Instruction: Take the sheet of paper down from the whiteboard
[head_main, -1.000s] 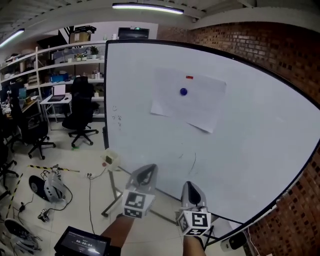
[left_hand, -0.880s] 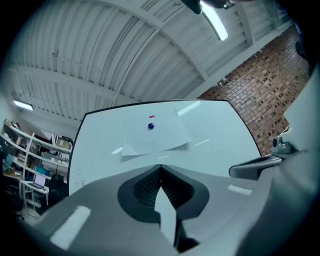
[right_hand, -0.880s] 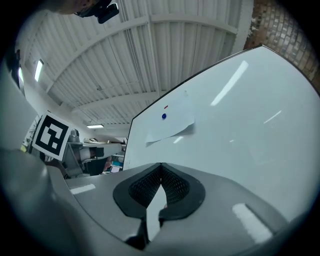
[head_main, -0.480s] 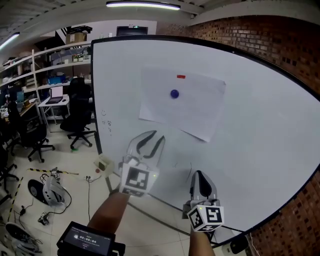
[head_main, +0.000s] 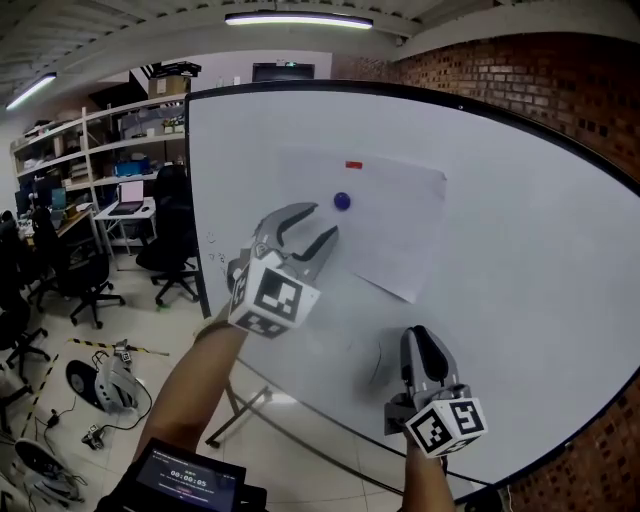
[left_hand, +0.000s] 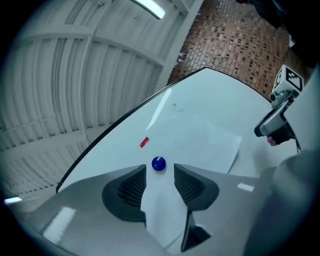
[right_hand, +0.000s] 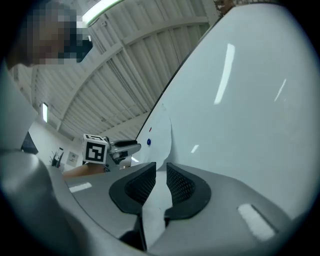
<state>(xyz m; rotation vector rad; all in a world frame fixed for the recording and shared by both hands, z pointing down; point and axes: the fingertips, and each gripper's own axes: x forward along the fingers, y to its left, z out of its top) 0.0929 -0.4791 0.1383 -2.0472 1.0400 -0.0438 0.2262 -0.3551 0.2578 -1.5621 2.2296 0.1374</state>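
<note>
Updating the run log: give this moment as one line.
left gripper: just opening, empty, facing blue magnet | right gripper: just opening, empty | paper: on whiteboard

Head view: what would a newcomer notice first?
A large whiteboard fills the view, with a sheet of paper at its upper middle carrying a blue magnet and a red tab. The left gripper, fingers just opened and empty, is up near the blue magnet. The right gripper, also just opening, empty, sits lower.
</note>
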